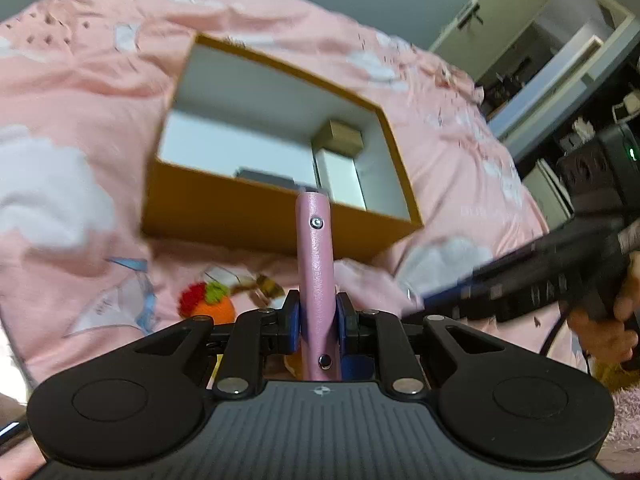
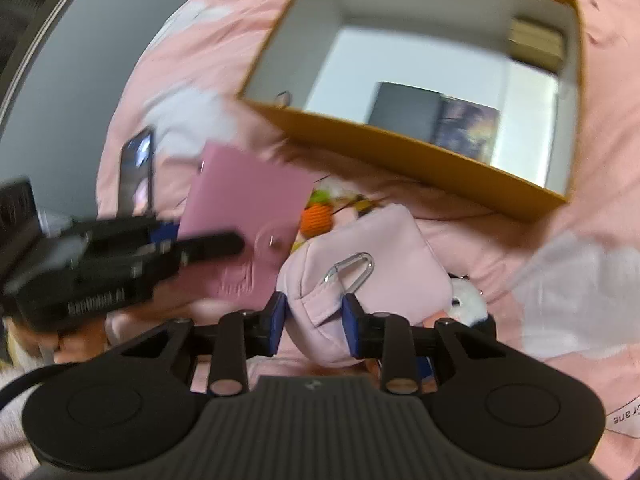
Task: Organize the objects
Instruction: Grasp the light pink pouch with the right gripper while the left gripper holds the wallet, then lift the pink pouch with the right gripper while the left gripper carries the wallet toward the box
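Yellow box (image 1: 256, 208) sits open on pink cloud-print bedspread (image 1: 80, 92).

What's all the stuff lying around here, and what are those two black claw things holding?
Box: one, orange outside, white inside, open, on the bedspread.
Items in box: several, one dark, one tan.
Bedspread: one, pink with white clouds.
Crochet toy: one, orange, red and green, in front of the box.
Phone: one, dark, on the bedspread.
Plush: one, white, beside the pouch.
Left gripper: black, shut on pink wallet.
Right gripper: black, holding pink pouch.
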